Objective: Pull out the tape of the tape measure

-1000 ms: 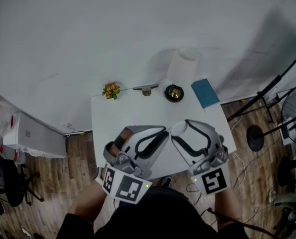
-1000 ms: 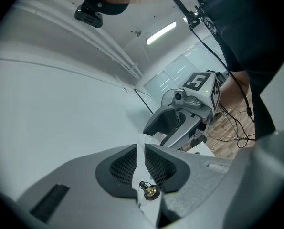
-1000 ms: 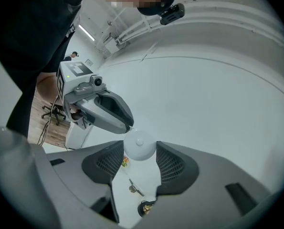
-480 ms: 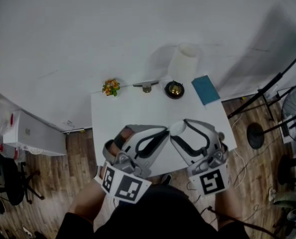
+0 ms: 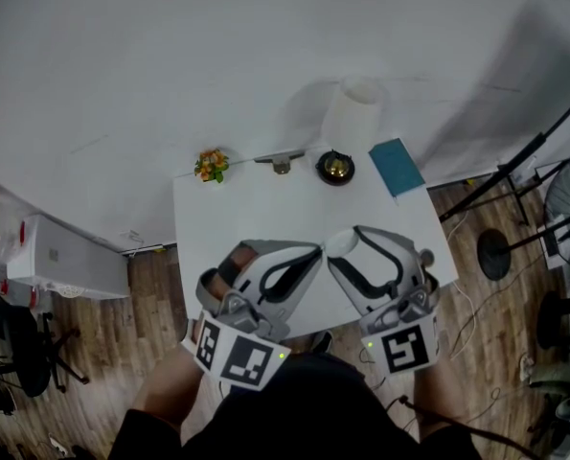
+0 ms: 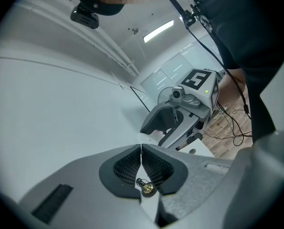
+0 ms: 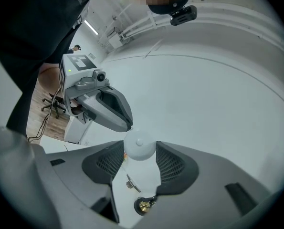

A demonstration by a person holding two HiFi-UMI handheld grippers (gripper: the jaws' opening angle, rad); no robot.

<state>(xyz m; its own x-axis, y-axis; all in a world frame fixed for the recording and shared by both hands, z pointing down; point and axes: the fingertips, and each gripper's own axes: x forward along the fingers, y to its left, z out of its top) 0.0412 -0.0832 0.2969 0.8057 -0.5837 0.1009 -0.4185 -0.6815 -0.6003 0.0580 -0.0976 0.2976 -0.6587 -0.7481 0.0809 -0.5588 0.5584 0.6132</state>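
The tape measure [image 5: 340, 243] is a small round white case, held in the air over the white table [image 5: 227, 218]. My right gripper [image 5: 345, 250] is shut on it, and in the right gripper view the case [image 7: 140, 146] sits between both ribbed pads near the tips. My left gripper [image 5: 319, 249] comes in from the left with its jaws shut, and its tip touches the case's left edge [image 7: 128, 127]. In the left gripper view the pads [image 6: 153, 163] meet along a thin line. No tape or tab shows between them.
At the table's far edge stand a small flower pot [image 5: 212, 166], a grey metal piece [image 5: 281, 165], a brass bell on a dark base [image 5: 334, 167], a white cylinder [image 5: 353, 113] and a blue book [image 5: 397, 168]. Black stands [image 5: 500, 185] rise at the right, and a white box [image 5: 64, 262] lies on the floor at left.
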